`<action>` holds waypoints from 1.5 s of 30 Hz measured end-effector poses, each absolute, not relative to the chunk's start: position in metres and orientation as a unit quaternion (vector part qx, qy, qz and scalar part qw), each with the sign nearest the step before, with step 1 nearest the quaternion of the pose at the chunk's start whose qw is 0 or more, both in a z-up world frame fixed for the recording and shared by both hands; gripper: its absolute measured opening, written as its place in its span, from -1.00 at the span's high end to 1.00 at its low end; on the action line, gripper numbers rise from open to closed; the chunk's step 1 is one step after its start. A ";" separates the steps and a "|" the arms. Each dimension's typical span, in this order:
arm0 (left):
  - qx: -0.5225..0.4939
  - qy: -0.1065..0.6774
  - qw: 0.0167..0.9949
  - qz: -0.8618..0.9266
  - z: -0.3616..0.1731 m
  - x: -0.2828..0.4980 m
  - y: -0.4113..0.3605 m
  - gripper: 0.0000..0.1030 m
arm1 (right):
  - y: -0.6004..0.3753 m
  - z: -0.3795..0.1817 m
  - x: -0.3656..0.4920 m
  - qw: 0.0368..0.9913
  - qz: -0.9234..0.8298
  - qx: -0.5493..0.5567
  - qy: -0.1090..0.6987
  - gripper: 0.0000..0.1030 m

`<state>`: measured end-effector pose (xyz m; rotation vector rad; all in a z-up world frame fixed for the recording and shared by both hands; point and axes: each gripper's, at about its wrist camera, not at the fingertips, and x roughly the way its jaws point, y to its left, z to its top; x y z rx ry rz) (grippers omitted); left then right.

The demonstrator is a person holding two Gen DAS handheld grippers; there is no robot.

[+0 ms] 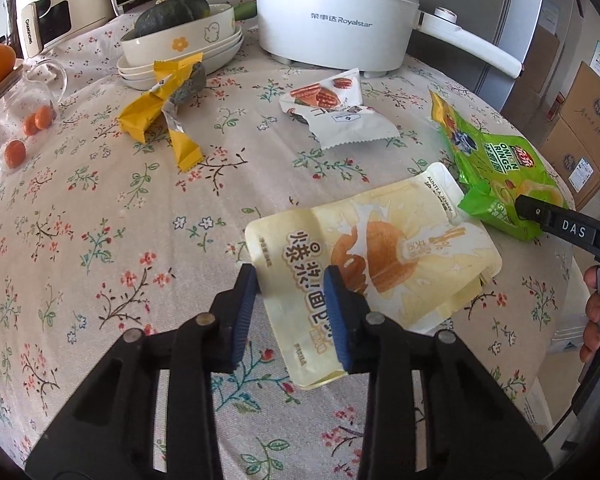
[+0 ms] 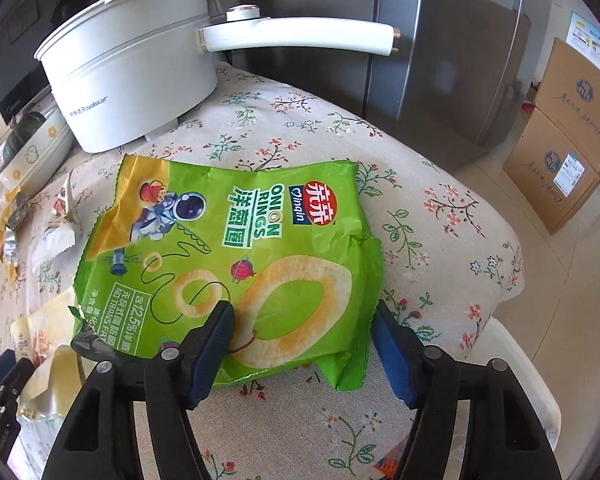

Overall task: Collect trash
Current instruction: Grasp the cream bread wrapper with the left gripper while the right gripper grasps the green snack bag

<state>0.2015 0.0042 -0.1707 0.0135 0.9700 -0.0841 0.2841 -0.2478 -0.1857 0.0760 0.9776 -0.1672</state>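
A pale yellow snack pouch [image 1: 384,256] lies on the floral tablecloth. My left gripper [image 1: 292,292] is open, its blue pads either side of the pouch's near corner. A green onion-rings bag [image 2: 236,256] lies near the table's right edge, also in the left wrist view [image 1: 496,168]. My right gripper [image 2: 304,328] is open, its fingers straddling the bag's near end. A white-and-red wrapper [image 1: 336,108] and a yellow wrapper [image 1: 160,112] lie farther back.
A white Royalstar electric pot [image 1: 336,16] with a long handle stands at the back. Stacked bowls [image 1: 184,48] hold a dark squash. A glass jug [image 1: 20,116] with small oranges stands at left. Cardboard boxes [image 2: 560,136] and a steel fridge [image 2: 452,52] stand beyond the table. A white bin rim [image 2: 524,368] is below the table edge.
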 end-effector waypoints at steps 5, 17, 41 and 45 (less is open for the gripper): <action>0.003 0.466 0.883 -0.046 -0.170 0.200 0.005 0.88 | -0.243 -0.185 0.282 0.880 -0.070 0.032 0.469 0.01; -0.027 0.470 0.878 -0.080 -0.164 0.196 0.000 1.00 | -0.235 -0.171 0.274 0.877 -0.014 0.064 0.476 0.82; 0.063 0.442 0.859 -0.251 -0.125 0.174 -0.038 -0.15 | -0.270 -0.124 0.243 0.891 -0.012 0.105 0.441 0.83; 0.140 0.455 0.835 -0.274 -0.142 0.170 -0.060 -0.15 | -0.279 -0.126 0.238 0.887 -0.012 0.103 0.449 0.83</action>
